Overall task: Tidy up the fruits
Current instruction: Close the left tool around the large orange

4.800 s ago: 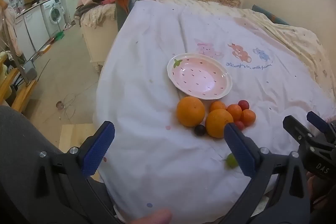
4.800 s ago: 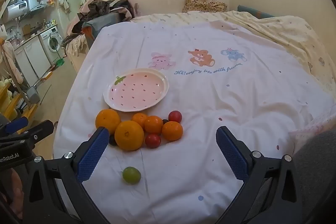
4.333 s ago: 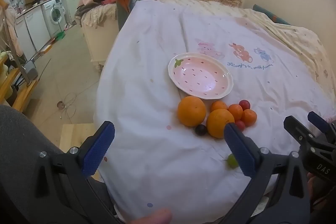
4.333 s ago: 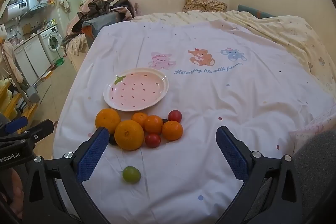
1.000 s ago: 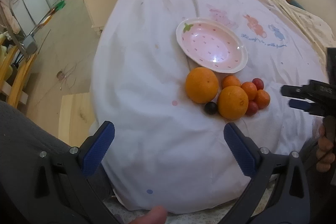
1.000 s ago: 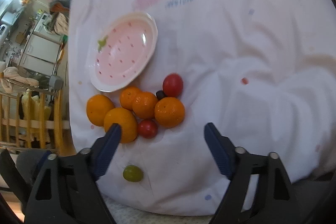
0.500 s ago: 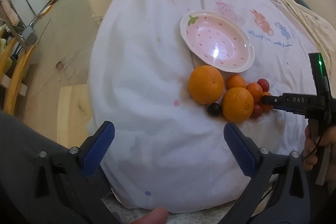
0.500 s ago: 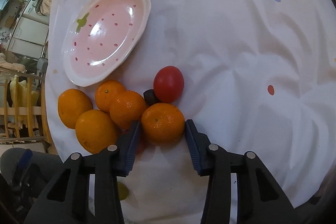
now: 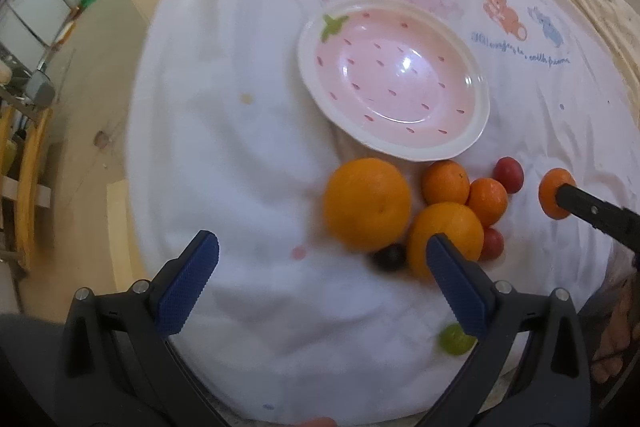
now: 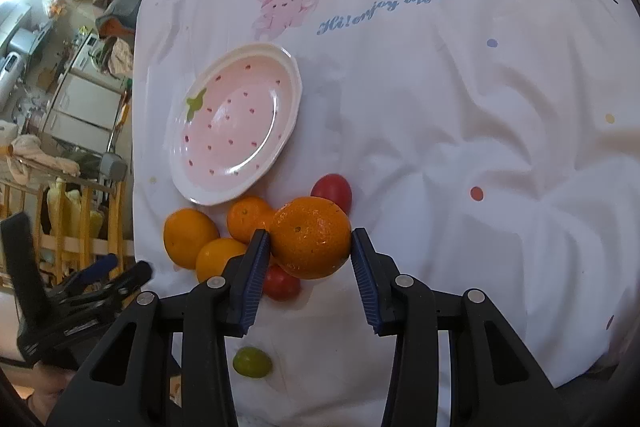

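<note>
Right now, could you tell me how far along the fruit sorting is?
Barely begun. Done: nothing; the pink plate holds no fruit. In hand: the right gripper has just closed its fingers on a mandarin, lifted clear of the pile. Left: two oranges, two mandarins, red tomatoes, a dark fruit and a green one on the sheet. The left gripper is open.

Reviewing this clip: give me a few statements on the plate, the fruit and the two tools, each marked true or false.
1. The pink strawberry-pattern plate holds fruit. False: it is empty.
2. The right tool grips a small orange mandarin. True.
3. The left tool is shut on the dark grape. False: it is open, holding nothing.
4. A green grape lies apart from the fruit cluster. True.
5. The red cherry tomato sits on the plate. False: it lies on the white printed sheet.
</note>
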Demonstrator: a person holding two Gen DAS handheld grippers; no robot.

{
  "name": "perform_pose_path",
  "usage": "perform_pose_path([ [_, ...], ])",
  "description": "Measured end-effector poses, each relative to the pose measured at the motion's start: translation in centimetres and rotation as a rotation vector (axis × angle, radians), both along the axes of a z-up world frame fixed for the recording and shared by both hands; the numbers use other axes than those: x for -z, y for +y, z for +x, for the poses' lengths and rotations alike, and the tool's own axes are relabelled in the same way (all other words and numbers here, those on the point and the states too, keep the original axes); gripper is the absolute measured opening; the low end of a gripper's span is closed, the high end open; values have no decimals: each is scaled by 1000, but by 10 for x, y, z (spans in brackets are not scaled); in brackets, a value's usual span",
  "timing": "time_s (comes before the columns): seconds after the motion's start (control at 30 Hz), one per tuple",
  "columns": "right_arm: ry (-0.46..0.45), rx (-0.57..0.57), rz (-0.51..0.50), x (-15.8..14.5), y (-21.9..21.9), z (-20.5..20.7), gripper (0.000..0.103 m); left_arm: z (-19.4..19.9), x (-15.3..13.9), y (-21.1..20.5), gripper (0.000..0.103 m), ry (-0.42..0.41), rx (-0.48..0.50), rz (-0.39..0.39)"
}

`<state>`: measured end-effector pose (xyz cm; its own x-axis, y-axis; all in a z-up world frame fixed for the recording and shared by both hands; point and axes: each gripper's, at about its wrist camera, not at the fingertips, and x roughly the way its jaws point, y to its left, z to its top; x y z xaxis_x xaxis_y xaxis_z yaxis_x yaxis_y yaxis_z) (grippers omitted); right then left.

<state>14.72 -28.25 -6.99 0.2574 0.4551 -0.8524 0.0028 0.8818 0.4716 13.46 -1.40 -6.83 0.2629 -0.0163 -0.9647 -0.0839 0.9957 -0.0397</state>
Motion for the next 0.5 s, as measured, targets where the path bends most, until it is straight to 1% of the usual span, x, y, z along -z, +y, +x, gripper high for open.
perform_pose_path([
  [0.07,-3,6,9,0,0,3,43,11,9,-3,96,30,-12,-1],
  [0.17,-13,8,22,1,7,6,43,25,22,-8,95,67,-33,-3],
  [0.3,-29,12,43,-2,7,10,43,37,34,-16,95,88,-47,4],
  [0.33,-30,14,48,-2,8,11,43,39,39,-19,91,97,-50,5],
  [0.37,-30,17,51,-2,7,12,43,41,42,-20,85,105,-51,3],
  [0.4,-30,21,52,-2,6,13,43,42,45,-21,81,114,-54,-1],
  [0.47,-29,21,58,-1,6,15,43,45,54,-21,68,146,-59,-48],
  [0.5,-30,21,61,-1,6,17,43,47,59,-18,64,163,-77,-89],
])
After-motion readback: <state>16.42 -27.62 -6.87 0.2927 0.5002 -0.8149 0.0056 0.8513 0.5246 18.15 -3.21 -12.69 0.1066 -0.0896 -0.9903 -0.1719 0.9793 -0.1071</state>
